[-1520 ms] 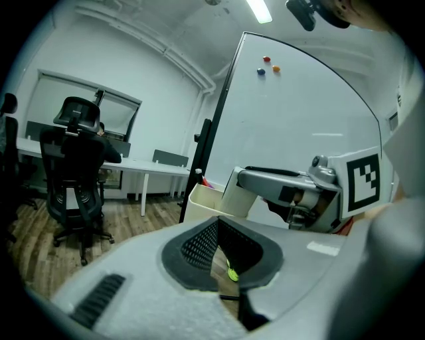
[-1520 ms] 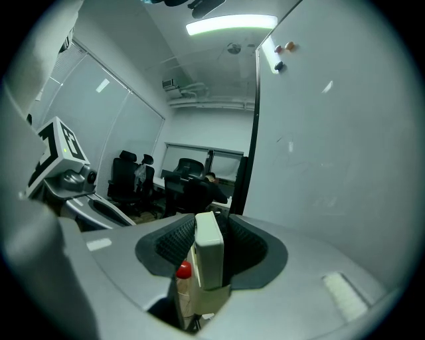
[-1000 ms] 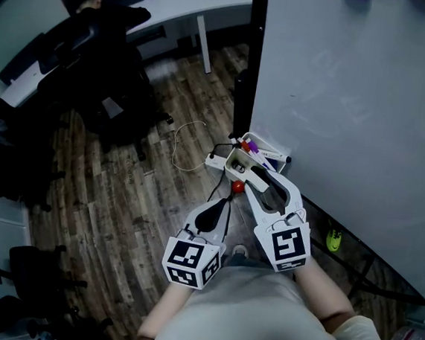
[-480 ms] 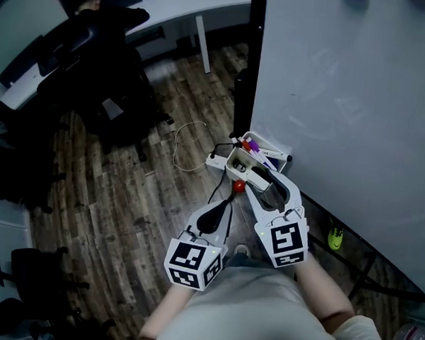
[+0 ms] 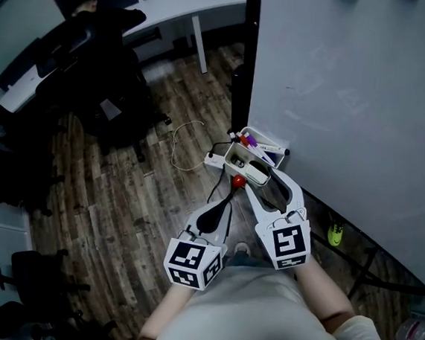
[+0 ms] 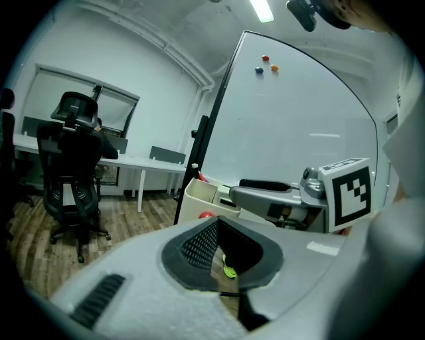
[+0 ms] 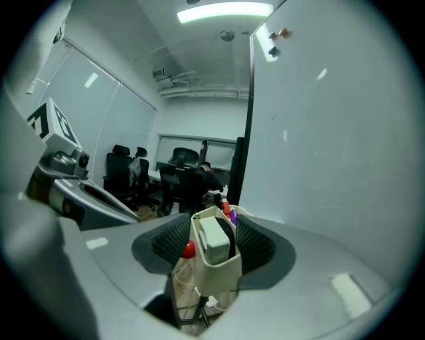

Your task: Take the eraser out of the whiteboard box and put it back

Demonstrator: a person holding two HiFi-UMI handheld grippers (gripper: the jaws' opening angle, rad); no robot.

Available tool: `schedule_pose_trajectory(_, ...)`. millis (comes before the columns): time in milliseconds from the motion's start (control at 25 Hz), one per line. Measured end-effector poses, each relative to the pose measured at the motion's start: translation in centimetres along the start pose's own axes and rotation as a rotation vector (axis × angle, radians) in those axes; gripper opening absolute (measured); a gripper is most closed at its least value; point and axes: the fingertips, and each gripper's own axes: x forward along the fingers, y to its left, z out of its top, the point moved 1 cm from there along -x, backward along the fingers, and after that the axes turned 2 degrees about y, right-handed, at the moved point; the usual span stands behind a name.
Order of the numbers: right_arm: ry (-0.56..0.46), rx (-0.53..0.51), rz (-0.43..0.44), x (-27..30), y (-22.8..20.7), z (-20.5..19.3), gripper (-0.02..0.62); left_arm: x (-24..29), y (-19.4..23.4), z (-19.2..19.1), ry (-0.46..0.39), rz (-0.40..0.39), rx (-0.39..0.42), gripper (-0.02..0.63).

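Presently: eraser (image 7: 214, 239) lodged in whiteboard box (image 7: 216, 275), box standing between jaws of right gripper (image 7: 212, 249), just opened wide, nothing gripped. Left gripper (image 6: 224, 251) clenched, empty. Return judged complete; only withdrawal outstanding.

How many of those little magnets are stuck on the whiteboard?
3, grouped high on the whiteboard: a red magnet, a dark one just below-left of it, an orange one below-right. Others may lie out of view.

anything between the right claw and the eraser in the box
Nothing visible. The white block eraser stands exposed in the cream plastic whiteboard box, between the right claw's jaws, which have just been opening and clear it.
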Motion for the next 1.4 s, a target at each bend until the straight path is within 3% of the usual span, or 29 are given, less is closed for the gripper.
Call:
schedule_pose_trajectory(240, -0.021, 0.024, -0.008, -1.7, 0.9, 0.3, 0.179, -0.4, -0.7, -0.4, 0.002, -0.019, 0.009, 0.002)
schedule_pose_trajectory(480, -0.051, 0.039, -0.017, -3.8, 1.8, 0.3, 0.047, -1.0, -1.9, -0.9, 0.008, -0.049, 0.021, 0.001)
schedule_pose_trajectory(680, -0.071, 0.032, -0.03, -5.2, 2.5, 0.5, 0.006, -1.7, -2.6, -1.4, 0.013, -0.07, 0.028, 0.002)
schedule_pose_trajectory(1400, -0.062, 0.049, -0.057, -9.8, 5.9, -0.1, 0.005, -5.0, -4.7, -3.4, 0.022, -0.11, 0.043, 0.001)
